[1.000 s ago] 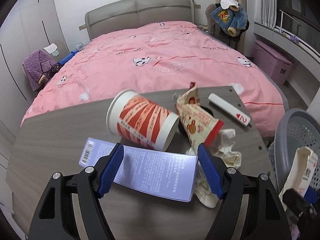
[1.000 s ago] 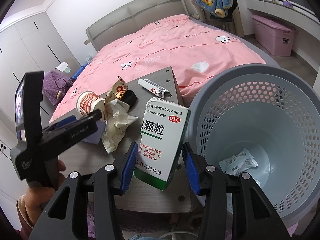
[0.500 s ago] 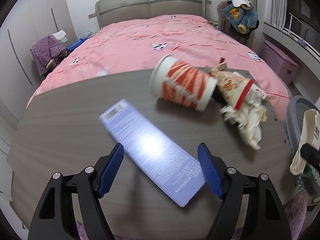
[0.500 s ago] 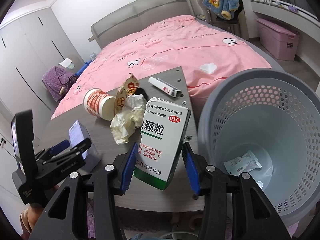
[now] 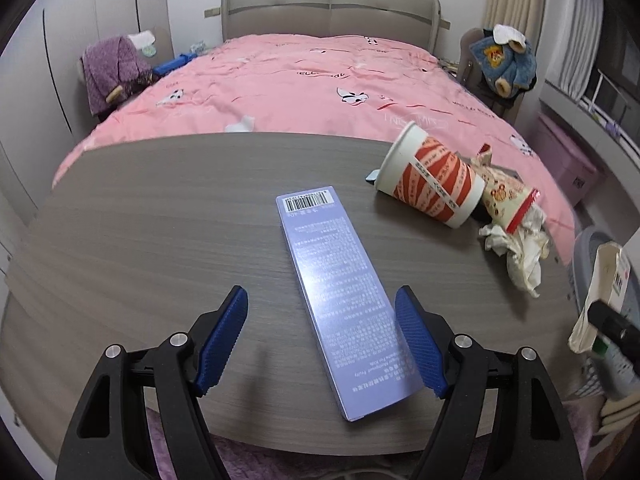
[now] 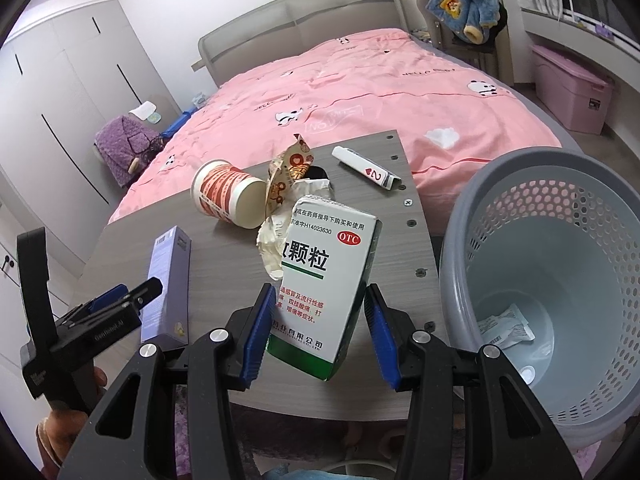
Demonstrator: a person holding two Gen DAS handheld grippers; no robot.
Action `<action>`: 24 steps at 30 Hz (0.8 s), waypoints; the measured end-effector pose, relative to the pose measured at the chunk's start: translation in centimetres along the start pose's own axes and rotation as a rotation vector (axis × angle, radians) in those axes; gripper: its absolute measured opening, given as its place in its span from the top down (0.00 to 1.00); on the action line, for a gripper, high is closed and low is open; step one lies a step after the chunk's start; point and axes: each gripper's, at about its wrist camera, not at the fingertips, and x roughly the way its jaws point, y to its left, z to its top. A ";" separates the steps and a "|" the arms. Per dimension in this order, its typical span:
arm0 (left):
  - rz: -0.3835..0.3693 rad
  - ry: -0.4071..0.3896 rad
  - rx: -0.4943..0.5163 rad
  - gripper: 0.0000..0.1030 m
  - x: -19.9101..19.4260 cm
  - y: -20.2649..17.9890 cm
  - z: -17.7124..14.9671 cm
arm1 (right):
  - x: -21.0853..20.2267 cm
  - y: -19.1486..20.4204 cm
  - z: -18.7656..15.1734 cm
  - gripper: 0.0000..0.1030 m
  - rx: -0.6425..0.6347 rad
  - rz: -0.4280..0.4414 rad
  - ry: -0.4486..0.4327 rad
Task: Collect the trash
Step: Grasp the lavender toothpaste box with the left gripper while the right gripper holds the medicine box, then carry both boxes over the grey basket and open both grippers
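A long purple box (image 5: 340,304) lies flat on the grey table (image 5: 160,240), lengthwise between the fingers of my left gripper (image 5: 320,340). That gripper is open; the box sits close to its right pad and well clear of the left one. My right gripper (image 6: 320,328) is shut on a white and green medicine box (image 6: 324,280), held upright over the table's near edge beside the grey perforated basket (image 6: 560,184). A red-striped paper cup (image 5: 428,184) lies on its side next to a snack wrapper (image 5: 504,196) and a crumpled tissue (image 5: 520,252).
A small white box with a red heart (image 6: 366,168) lies near the table's far right corner. A flat white packet (image 6: 504,324) lies at the bottom of the basket. The pink bed (image 5: 300,88) is behind the table, with a pink storage bin (image 6: 568,88) at the right wall.
My left gripper has swung leftward around the purple box, which was crosswise in its view and now runs lengthwise. The right gripper has drifted slightly, still holding the medicine box.
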 end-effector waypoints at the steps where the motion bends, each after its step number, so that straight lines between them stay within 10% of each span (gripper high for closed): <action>1: -0.001 0.001 -0.003 0.29 0.1 0.0 0.2 | 0.0 0.0 0.0 0.56 0.000 0.000 0.000; 16: -0.013 0.090 -0.040 0.30 4.1 0.2 0.9 | -0.3 -0.3 -0.2 0.56 0.006 -0.010 -0.007; 24: -0.063 0.098 -0.052 0.58 4.1 1.0 0.6 | -0.4 -0.3 -0.1 0.56 0.004 -0.011 -0.009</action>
